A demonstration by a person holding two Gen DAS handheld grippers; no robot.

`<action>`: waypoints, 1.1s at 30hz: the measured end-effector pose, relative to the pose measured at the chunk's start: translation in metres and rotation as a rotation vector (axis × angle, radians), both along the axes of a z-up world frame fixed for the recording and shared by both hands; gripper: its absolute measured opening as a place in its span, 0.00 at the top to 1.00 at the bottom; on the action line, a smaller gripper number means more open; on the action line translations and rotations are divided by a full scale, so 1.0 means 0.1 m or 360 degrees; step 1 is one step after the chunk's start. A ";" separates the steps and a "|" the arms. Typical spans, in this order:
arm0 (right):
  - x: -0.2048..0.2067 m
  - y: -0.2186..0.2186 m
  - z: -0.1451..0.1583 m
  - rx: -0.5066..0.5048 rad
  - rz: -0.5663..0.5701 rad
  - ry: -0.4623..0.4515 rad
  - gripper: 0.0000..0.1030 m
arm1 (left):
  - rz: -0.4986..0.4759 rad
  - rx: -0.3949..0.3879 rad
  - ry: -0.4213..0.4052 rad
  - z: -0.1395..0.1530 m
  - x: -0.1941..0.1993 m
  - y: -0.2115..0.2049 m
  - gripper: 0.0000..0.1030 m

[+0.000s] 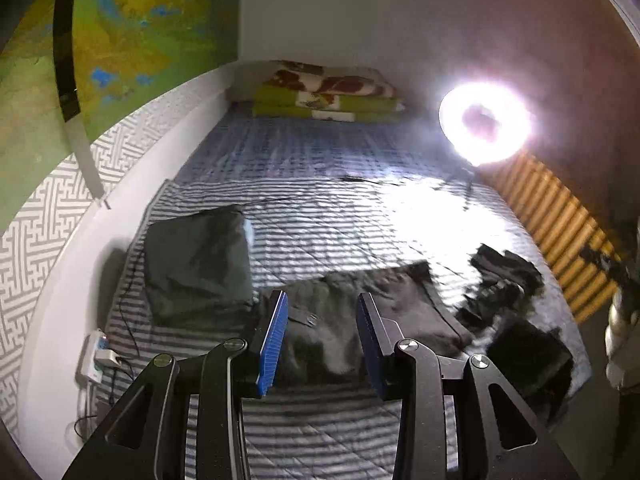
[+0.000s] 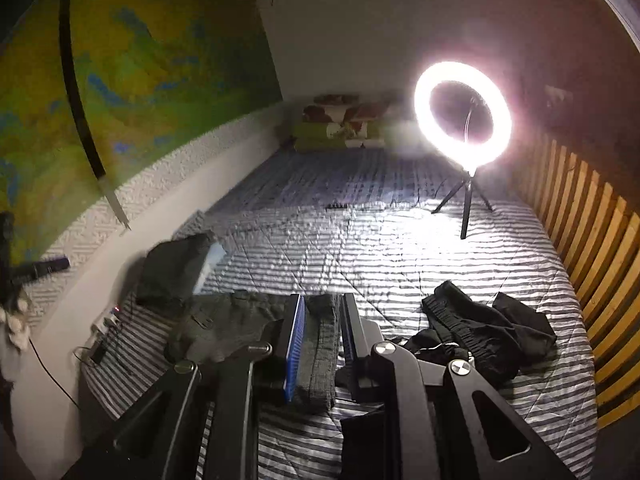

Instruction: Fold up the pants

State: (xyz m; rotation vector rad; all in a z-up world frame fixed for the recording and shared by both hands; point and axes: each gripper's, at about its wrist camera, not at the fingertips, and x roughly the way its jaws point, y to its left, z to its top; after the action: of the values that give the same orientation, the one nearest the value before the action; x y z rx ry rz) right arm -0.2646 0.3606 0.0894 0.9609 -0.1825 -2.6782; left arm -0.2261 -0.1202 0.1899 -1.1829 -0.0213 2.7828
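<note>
A striped bedspread stretches ahead of both claws. Grey pants lie just beyond the spread, empty left gripper. The right gripper pinches their folded edge.

Striped quilted bedspread covers bed. Lit ring light on small tripod stands on it, far right. Folded floral blankets stacked at far end. Wooden slatted rail along right edge. Power strip by left wall.
</note>
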 end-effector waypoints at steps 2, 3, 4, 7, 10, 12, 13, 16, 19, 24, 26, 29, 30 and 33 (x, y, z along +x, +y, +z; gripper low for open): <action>-0.19 -0.06 -0.15 0.0023 0.0007 -0.0054 0.81 | 0.0054 -0.0018 -0.0033 -0.10 -0.33 -0.11 0.61; -0.34 -0.11 -0.27 0.0031 0.0008 -0.0094 0.81 | 0.0082 -0.0021 -0.0050 -0.19 -0.50 -0.15 0.61; -0.43 -0.13 -0.36 0.0030 0.0012 -0.0121 0.81 | 0.0095 -0.0015 -0.0074 -0.29 -0.67 -0.19 0.61; -0.81 -0.26 -0.74 0.0037 0.0039 -0.0228 0.80 | 0.0114 0.0007 -0.0139 -0.69 -1.18 -0.23 0.61; -1.20 -0.42 -1.15 0.0026 0.0069 -0.0341 0.78 | 0.0097 0.0020 -0.0253 -1.22 -1.67 -0.22 0.61; -1.48 -0.55 -1.45 0.0031 0.0072 -0.0403 0.74 | 0.0071 0.0020 -0.0339 -1.62 -1.93 -0.20 0.58; -1.57 -0.59 -1.55 0.0031 0.0076 -0.0422 0.73 | 0.0067 0.0038 -0.0386 -1.81 -2.04 -0.20 0.56; -1.88 -0.77 -1.88 0.0006 0.0132 -0.0506 0.73 | 0.0015 0.0086 -0.0524 -2.35 -2.28 -0.16 0.56; -2.06 -0.98 -2.13 0.0015 0.0185 -0.0547 0.73 | -0.0061 0.0048 -0.0573 -2.83 -2.31 -0.02 0.56; -2.32 -1.31 -2.56 0.0085 0.0273 -0.0630 0.73 | -0.0099 -0.0044 -0.0608 -3.40 -2.43 0.08 0.56; -2.44 -1.35 -2.67 0.0135 0.0209 -0.0633 0.75 | -0.0020 -0.0008 -0.0621 -3.57 -2.58 -0.03 0.57; -2.59 -1.32 -2.74 0.0123 0.0116 -0.0608 0.90 | 0.0035 -0.0051 -0.0508 -3.63 -2.72 -0.06 0.62; -2.61 -1.33 -2.74 0.0158 0.0094 -0.0593 0.92 | 0.0048 -0.0055 -0.0499 -3.63 -2.75 -0.06 0.62; -2.53 -1.27 -2.63 0.0172 0.0058 -0.0586 0.87 | 0.0054 -0.0002 -0.0495 -3.51 -2.70 -0.14 0.62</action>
State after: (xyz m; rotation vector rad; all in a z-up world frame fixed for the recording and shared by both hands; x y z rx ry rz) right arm -0.5172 0.2336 -0.1732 1.4718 -0.0950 -2.4762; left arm -0.4962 -0.1339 -0.1610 -1.6160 -0.0674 2.5964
